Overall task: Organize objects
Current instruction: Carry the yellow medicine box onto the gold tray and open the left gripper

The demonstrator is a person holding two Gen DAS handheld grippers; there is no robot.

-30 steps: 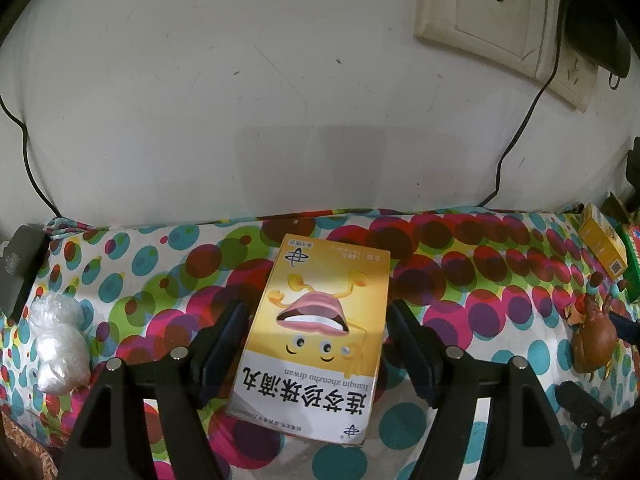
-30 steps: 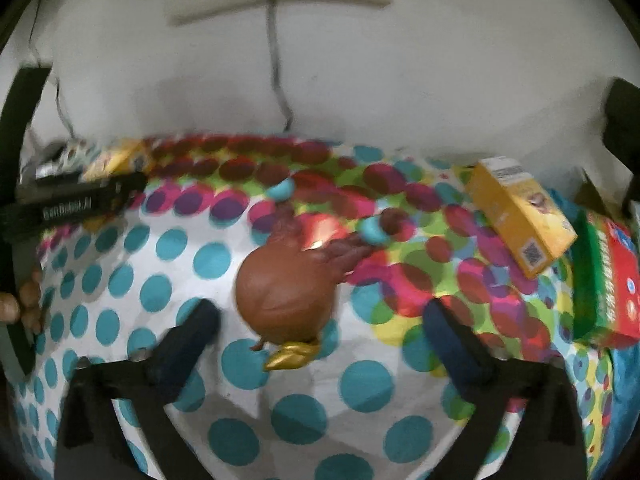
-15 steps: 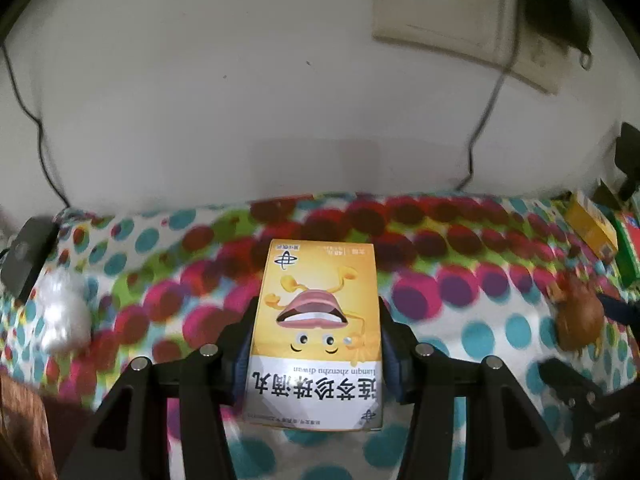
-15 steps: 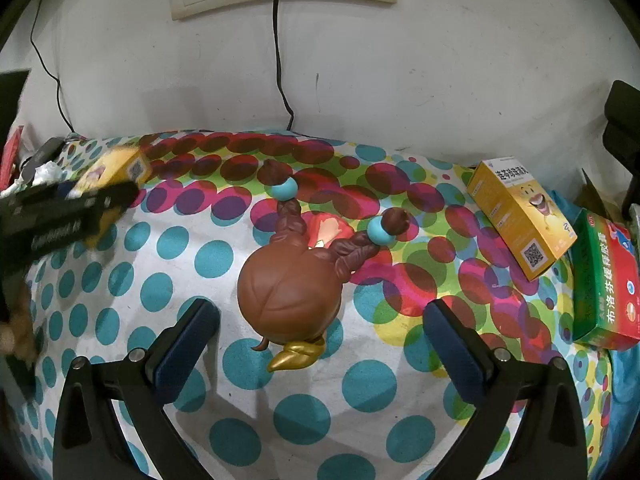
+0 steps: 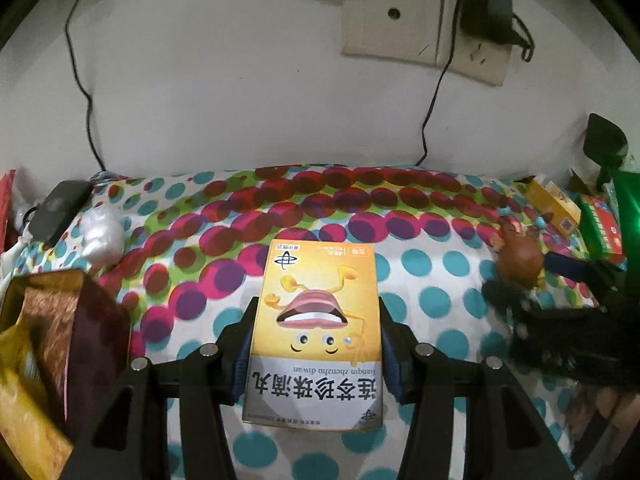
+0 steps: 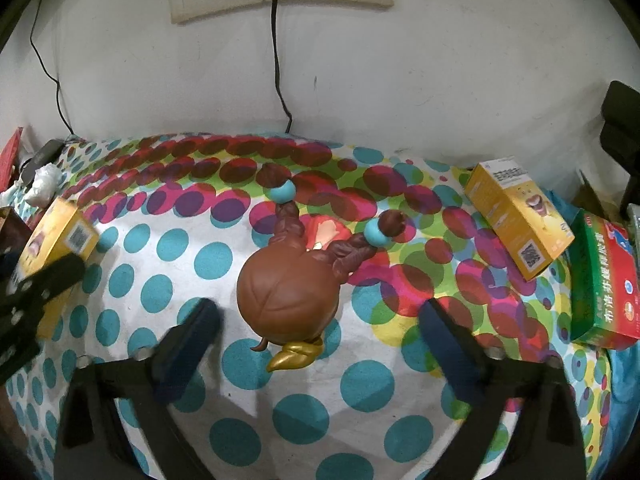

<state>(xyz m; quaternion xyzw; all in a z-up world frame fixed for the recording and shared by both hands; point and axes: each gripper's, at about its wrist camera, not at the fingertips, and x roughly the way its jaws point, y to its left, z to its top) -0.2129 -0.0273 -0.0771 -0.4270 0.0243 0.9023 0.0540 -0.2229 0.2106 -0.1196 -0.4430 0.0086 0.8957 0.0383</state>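
Two grippers at work: left gripper [image 5: 316, 354] clamped on the yellow box [image 5: 316, 332], lifted off the cloth [image 5: 432, 300] for moving, while right gripper [image 6: 320, 320], jaws just closing but apart, straddles the figurine [image 6: 290, 300] lying on the cloth, untouched.

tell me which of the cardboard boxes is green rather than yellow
The green box with a red top face, at the far right of the dotted cloth, beside a yellow box. The other yellow box sits clamped in the left gripper.
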